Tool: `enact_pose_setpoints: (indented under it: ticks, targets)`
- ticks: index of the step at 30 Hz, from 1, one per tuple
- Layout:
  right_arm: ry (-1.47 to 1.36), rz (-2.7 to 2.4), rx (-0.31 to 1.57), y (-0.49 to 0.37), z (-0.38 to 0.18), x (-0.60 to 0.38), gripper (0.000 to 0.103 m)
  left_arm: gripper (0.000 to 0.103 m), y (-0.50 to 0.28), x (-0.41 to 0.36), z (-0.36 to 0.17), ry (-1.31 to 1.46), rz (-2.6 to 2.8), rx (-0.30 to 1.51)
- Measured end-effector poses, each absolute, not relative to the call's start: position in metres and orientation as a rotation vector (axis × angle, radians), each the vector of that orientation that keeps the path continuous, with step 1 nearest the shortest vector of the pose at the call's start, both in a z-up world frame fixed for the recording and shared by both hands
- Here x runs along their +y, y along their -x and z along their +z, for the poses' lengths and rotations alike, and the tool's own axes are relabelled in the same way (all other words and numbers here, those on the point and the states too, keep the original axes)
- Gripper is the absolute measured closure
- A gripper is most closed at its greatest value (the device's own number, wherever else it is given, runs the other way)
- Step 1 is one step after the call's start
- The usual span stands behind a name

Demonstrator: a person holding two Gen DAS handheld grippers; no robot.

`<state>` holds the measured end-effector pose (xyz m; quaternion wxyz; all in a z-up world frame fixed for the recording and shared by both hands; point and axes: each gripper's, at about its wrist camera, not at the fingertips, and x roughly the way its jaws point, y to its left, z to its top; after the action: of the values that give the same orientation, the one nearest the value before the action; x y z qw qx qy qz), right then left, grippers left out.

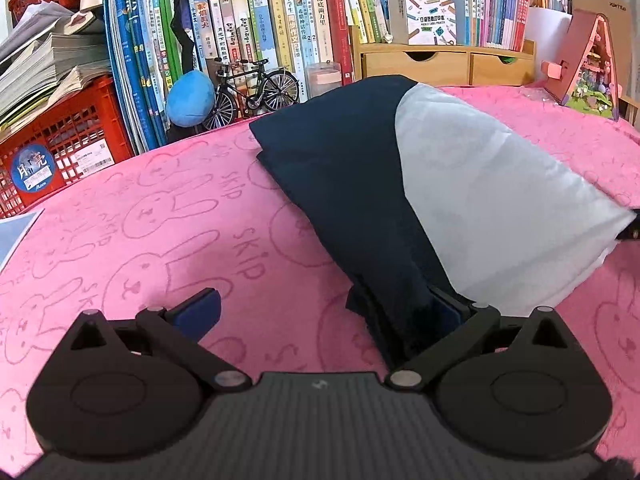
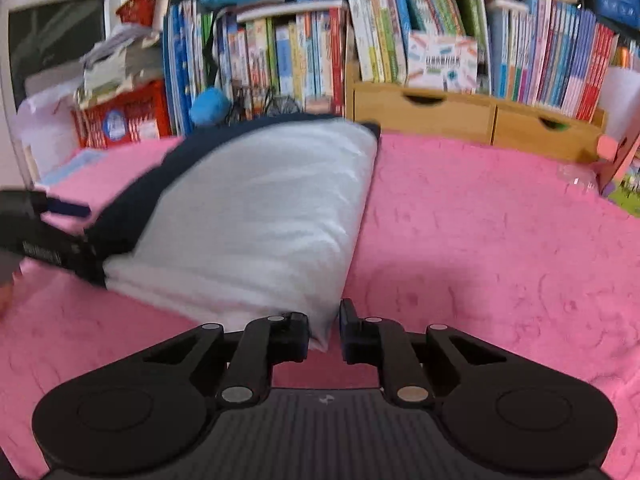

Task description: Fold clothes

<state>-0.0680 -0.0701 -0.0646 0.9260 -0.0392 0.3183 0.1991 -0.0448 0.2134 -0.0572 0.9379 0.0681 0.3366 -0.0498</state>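
A folded garment, navy (image 1: pixel 352 184) on one side and white (image 1: pixel 500 208) on the other, lies on a pink bunny-print blanket (image 1: pixel 152 224). My left gripper (image 1: pixel 324 308) is open wide at the navy near edge. Its right finger (image 1: pixel 448 308) is tucked against the dark cloth and its left finger (image 1: pixel 200 308) hangs over bare blanket. In the right wrist view, my right gripper (image 2: pixel 324 334) has its jaws nearly together on the white near corner (image 2: pixel 320 336) of the garment (image 2: pixel 260 216). The left gripper's fingers (image 2: pixel 68 209) show at that view's left edge.
Behind the blanket stand packed bookshelves (image 1: pixel 280 32), a red crate (image 1: pixel 68 136) under stacked papers, a blue plush (image 1: pixel 190 98), a model bicycle (image 1: pixel 256 88), wooden drawers (image 1: pixel 440 64) and a pink toy house (image 1: pixel 592 64). Bare blanket (image 2: pixel 500 240) lies right of the garment.
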Motion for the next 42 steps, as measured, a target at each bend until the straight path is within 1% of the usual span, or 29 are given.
enact_pose_setpoints:
  ticks: [4, 14, 18, 21, 22, 23, 24, 26, 27, 28, 29, 33, 36, 38, 42]
  targets:
    - [0.123, 0.418, 0.643, 0.078, -0.064, -0.074, 0.086, 0.0, 0.047, 0.218, -0.06, -0.102, -0.096, 0.679]
    - [0.117, 0.431, 0.655, 0.081, -0.06, -0.079, 0.085, 0.0, 0.059, 0.229, -0.06, -0.086, -0.089, 0.696]
    - [0.119, 0.456, 0.674, 0.084, -0.059, -0.09, 0.08, 0.0, 0.069, 0.235, -0.059, -0.048, -0.073, 0.711]
    - [0.141, 0.474, 0.671, 0.094, -0.058, -0.097, 0.07, 0.0, 0.077, 0.239, -0.056, 0.002, -0.054, 0.733]
    - [0.143, 0.487, 0.671, 0.097, -0.058, -0.1, 0.063, 0.0, 0.081, 0.24, -0.055, 0.017, -0.046, 0.74]
    - [0.143, 0.502, 0.674, 0.1, -0.057, -0.102, 0.053, 0.0, 0.085, 0.24, -0.053, 0.021, -0.029, 0.748]
    - [0.139, 0.522, 0.679, 0.103, -0.057, -0.102, 0.048, 0.0, 0.089, 0.238, -0.052, 0.011, -0.001, 0.758]
    - [0.159, 0.553, 0.688, 0.11, -0.058, -0.098, 0.026, 0.0, 0.099, 0.229, -0.051, -0.035, 0.063, 0.768]
    - [0.171, 0.567, 0.692, 0.113, -0.058, -0.096, 0.02, 0.0, 0.104, 0.224, -0.051, -0.055, 0.083, 0.769]
    - [0.195, 0.568, 0.691, 0.117, -0.059, -0.091, 0.012, 0.0, 0.109, 0.219, -0.052, -0.063, 0.081, 0.768]
    - [0.202, 0.562, 0.69, 0.119, -0.06, -0.087, 0.01, 0.0, 0.113, 0.213, -0.052, -0.064, 0.073, 0.768]
    - [0.164, 0.54, 0.694, 0.122, -0.057, -0.08, 0.008, 0.0, 0.123, 0.195, -0.051, -0.024, 0.02, 0.771]
    - [0.155, 0.548, 0.663, 0.122, -0.052, -0.079, 0.007, 0.0, 0.121, 0.182, -0.047, -0.025, 0.007, 0.757]
    - [0.152, 0.545, 0.644, 0.118, -0.048, -0.08, 0.001, 0.0, 0.116, 0.176, -0.046, -0.028, 0.003, 0.751]
    - [0.147, 0.535, 0.606, 0.108, -0.04, -0.08, 0.0, 0.0, 0.103, 0.168, -0.045, -0.023, 0.009, 0.748]
